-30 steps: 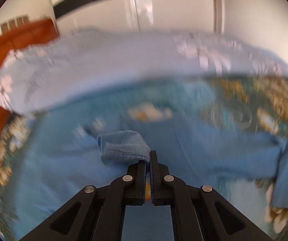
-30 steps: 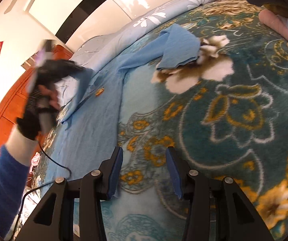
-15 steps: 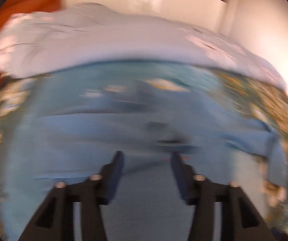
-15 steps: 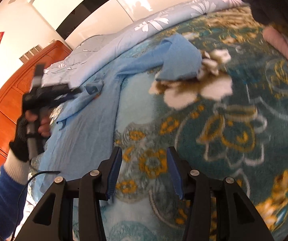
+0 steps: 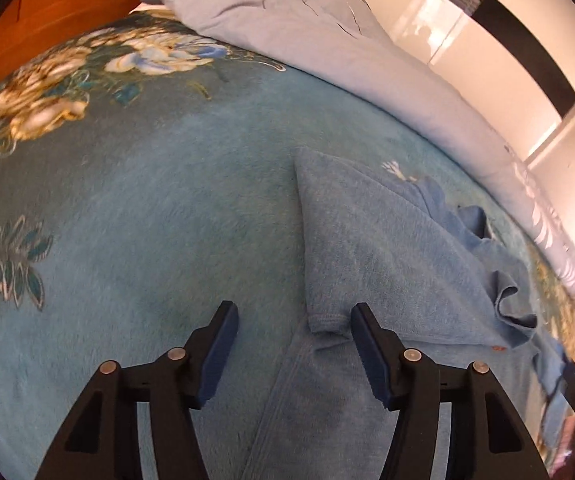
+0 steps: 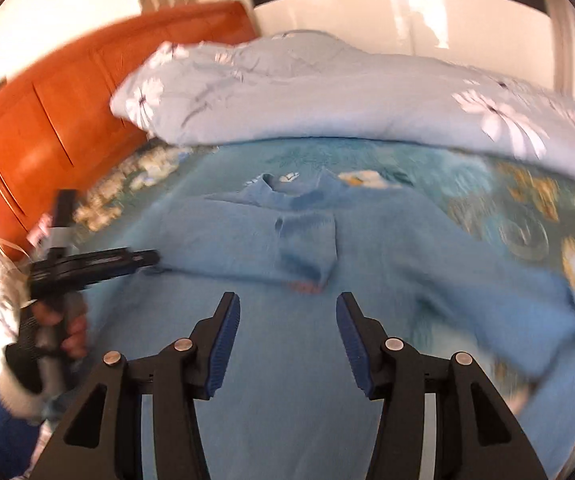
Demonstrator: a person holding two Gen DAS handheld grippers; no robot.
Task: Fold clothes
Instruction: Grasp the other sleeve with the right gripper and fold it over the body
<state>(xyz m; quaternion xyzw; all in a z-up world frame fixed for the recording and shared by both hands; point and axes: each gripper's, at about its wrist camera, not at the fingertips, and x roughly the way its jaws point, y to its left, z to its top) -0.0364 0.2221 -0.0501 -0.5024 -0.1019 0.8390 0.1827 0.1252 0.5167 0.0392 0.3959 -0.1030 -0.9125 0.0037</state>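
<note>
Left gripper (image 5: 291,316) wide open, empty, low beside the blue polo shirt's (image 6: 327,248) folded-in sleeve (image 5: 351,240), likely just laid flat on the floral blanket (image 5: 107,200); right gripper (image 6: 287,312) wide open, empty over the shirt body; bunched duvet (image 6: 327,96) behind, nothing blocking.

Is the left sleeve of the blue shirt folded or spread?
Folded: the sleeve lies across the blue shirt body, cuff near its middle.
</note>
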